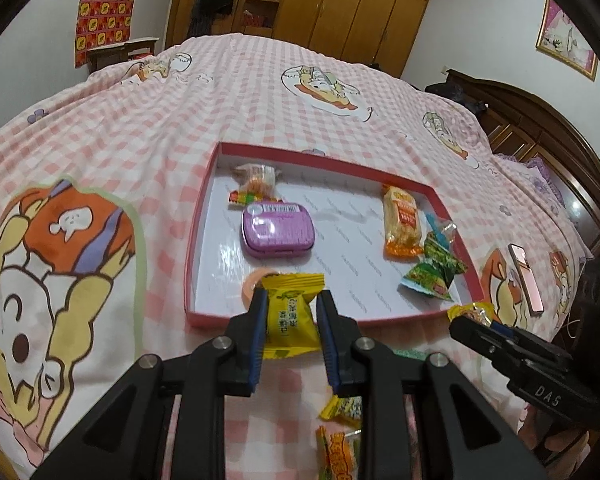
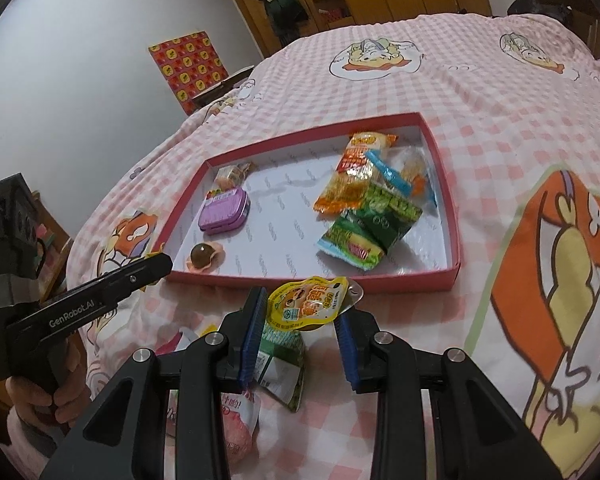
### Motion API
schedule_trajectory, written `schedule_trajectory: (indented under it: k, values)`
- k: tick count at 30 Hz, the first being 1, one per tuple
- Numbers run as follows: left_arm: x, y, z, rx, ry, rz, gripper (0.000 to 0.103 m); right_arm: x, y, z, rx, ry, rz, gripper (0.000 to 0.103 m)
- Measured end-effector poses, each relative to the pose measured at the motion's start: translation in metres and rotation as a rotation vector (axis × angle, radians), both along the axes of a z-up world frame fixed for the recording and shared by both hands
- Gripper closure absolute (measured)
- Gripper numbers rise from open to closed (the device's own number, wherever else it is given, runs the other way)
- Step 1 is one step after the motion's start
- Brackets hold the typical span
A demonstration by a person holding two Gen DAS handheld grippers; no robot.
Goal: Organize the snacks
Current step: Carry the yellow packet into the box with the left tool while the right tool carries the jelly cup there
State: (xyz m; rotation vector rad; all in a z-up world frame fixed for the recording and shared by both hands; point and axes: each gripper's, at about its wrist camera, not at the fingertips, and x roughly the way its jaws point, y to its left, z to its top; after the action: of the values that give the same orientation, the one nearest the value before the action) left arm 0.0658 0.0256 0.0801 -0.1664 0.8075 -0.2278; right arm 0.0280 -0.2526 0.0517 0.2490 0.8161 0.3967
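Snacks are clamped in both tools just short of the red tray's [image 1: 204,216] near wall: a yellow packet [image 1: 290,316] by the left tool [image 1: 290,320], a yellow jelly cup [image 2: 310,304] by the right tool [image 2: 302,316]. Either could be dropped onto the bed [image 1: 140,120] if released early.

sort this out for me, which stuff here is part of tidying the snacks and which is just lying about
Part of the job: red tray; yellow candy in left gripper; jelly cup in right gripper; purple tin; green packets.

Lying about: pink phone; bedspread.
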Motion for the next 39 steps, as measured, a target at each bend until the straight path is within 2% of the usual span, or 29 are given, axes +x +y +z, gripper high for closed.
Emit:
schedule_trajectory:
  k: [8, 18, 39]
  values:
    - [0.014, -0.002, 0.009, 0.029, -0.017, 0.005, 0.078, 0.010, -0.001, 0.004, -0.013, -0.006, 0.008, 0.068]
    - [0.035, -0.019, 0.017, 0.047, -0.031, -0.034, 0.078, 0.033, 0.006, 0.018, -0.041, -0.031, 0.032, 0.068]
    - [0.116, -0.046, 0.002, 0.074, -0.031, -0.088, 0.078, 0.097, 0.031, 0.019, -0.055, -0.021, 0.089, 0.068]
